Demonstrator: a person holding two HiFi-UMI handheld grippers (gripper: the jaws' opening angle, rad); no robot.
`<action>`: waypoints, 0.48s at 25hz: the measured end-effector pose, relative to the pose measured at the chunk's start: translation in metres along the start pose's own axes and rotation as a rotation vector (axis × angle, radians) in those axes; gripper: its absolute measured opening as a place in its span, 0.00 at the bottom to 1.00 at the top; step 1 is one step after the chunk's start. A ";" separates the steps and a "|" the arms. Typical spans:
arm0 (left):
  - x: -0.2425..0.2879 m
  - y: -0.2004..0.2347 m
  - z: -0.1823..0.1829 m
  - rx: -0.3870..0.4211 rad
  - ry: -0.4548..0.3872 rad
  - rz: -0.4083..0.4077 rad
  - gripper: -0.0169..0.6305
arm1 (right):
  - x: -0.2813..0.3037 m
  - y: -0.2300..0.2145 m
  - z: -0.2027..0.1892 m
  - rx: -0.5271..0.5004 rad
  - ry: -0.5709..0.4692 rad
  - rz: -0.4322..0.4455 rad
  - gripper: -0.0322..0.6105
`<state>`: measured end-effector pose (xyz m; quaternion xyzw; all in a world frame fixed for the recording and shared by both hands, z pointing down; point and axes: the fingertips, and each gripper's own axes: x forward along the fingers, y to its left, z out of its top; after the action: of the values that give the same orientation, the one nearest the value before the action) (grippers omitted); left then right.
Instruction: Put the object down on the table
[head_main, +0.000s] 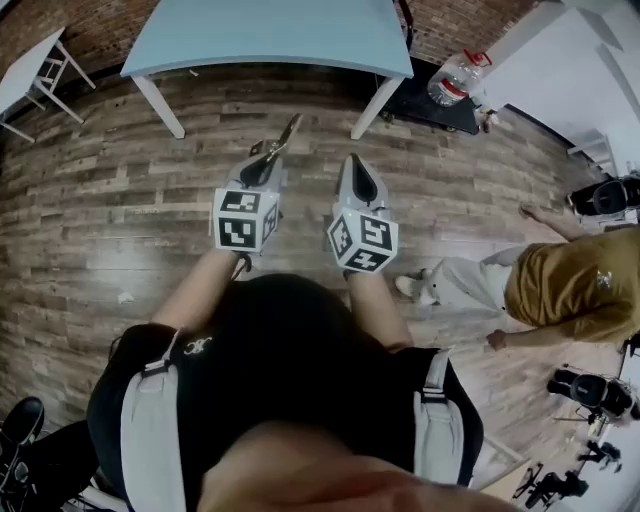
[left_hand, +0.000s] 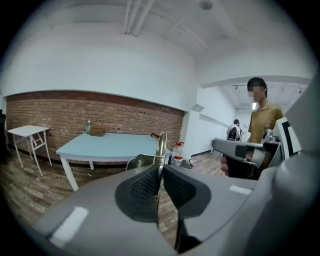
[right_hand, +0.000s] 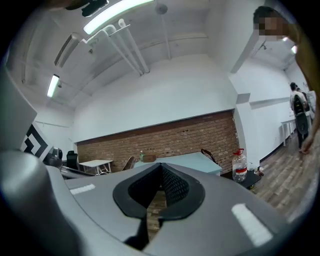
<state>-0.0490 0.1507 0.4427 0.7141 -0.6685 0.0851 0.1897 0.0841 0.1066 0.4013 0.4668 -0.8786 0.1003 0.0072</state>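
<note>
My left gripper (head_main: 268, 158) is held above the wooden floor, shut on a thin brass-coloured metal utensil (head_main: 288, 132) that sticks out forward towards the light blue table (head_main: 270, 35). In the left gripper view the utensil (left_hand: 160, 147) stands edge-on between the black pads (left_hand: 145, 187), with the table (left_hand: 110, 146) beyond it. My right gripper (head_main: 358, 168) is level beside the left one; its jaws (right_hand: 161, 175) are shut with nothing between them. The table (right_hand: 187, 161) also shows ahead in that view.
A large water bottle (head_main: 455, 78) stands on a dark low trolley by the table's right leg. A person in a mustard shirt (head_main: 570, 285) is at my right. A small white table (head_main: 25, 70) is far left. On the blue table lies a small box (left_hand: 97, 131).
</note>
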 end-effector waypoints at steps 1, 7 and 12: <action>-0.001 -0.003 0.000 -0.001 0.001 -0.002 0.07 | -0.002 -0.001 0.001 0.006 -0.005 0.001 0.07; -0.010 -0.016 -0.007 0.000 0.001 -0.013 0.07 | -0.013 0.001 0.002 0.003 -0.016 0.020 0.07; -0.016 -0.025 -0.013 -0.001 0.008 -0.016 0.07 | -0.019 0.003 -0.003 -0.004 -0.004 0.032 0.07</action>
<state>-0.0239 0.1712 0.4449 0.7191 -0.6619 0.0858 0.1935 0.0922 0.1244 0.4015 0.4529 -0.8862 0.0974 0.0048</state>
